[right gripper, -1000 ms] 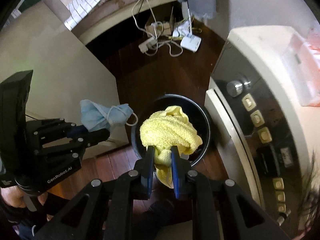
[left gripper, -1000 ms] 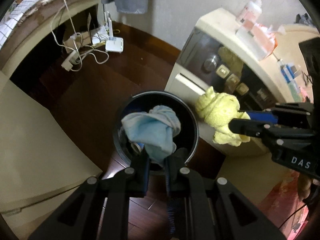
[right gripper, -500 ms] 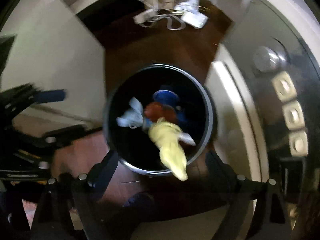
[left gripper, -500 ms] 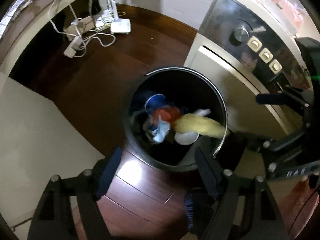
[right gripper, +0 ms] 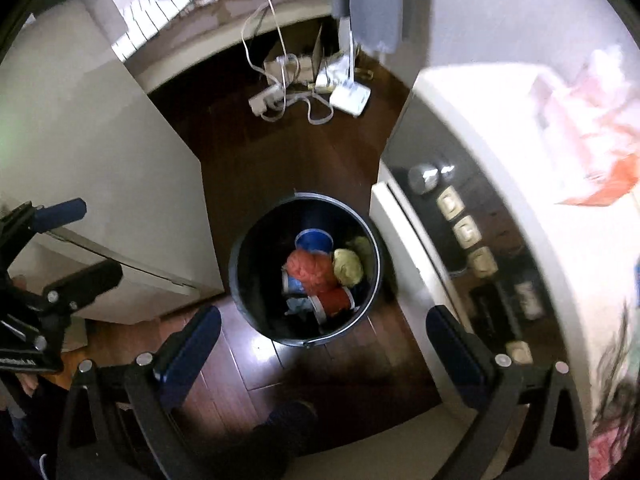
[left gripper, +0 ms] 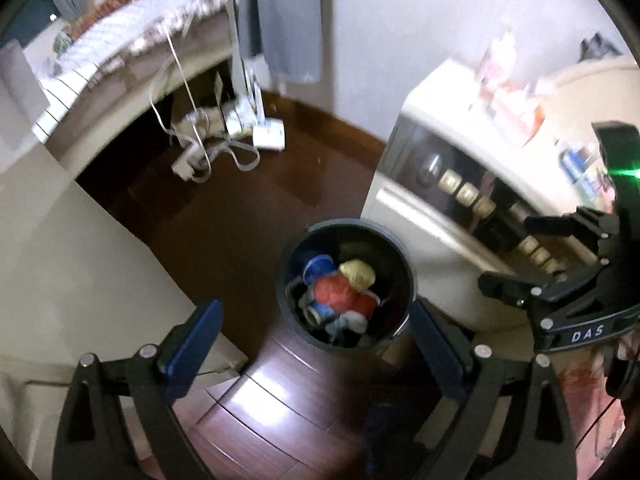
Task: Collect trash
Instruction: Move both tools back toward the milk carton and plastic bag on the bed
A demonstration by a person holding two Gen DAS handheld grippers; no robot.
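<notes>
A black round bin (left gripper: 288,272) (right gripper: 236,264) stands on the dark wood floor below both grippers. Inside lie a yellow cloth (left gripper: 358,274) (right gripper: 347,266), a crumpled light-blue face mask (right gripper: 298,305), a red wad (left gripper: 334,292) and a blue cup (right gripper: 314,240). My left gripper (left gripper: 312,308) hovers above the bin, its jaws opening wide with nothing between them. My right gripper (right gripper: 323,316) hangs over the bin too, jaws opening, nothing held. Each gripper shows in the other's view: the right gripper (left gripper: 514,252) at the right, the left gripper (right gripper: 82,242) at the left.
A white appliance (left gripper: 460,160) with a dark button panel stands right of the bin, bottles and packets on top. A beige cabinet (left gripper: 80,260) is close on the left. Cables, a power strip (left gripper: 188,164) and a white router (left gripper: 270,136) lie on the floor behind.
Both grippers opened and let go: the blue mask and the yellow cloth dropped into the bin. Both grippers have risen, so the bin looks smaller.
</notes>
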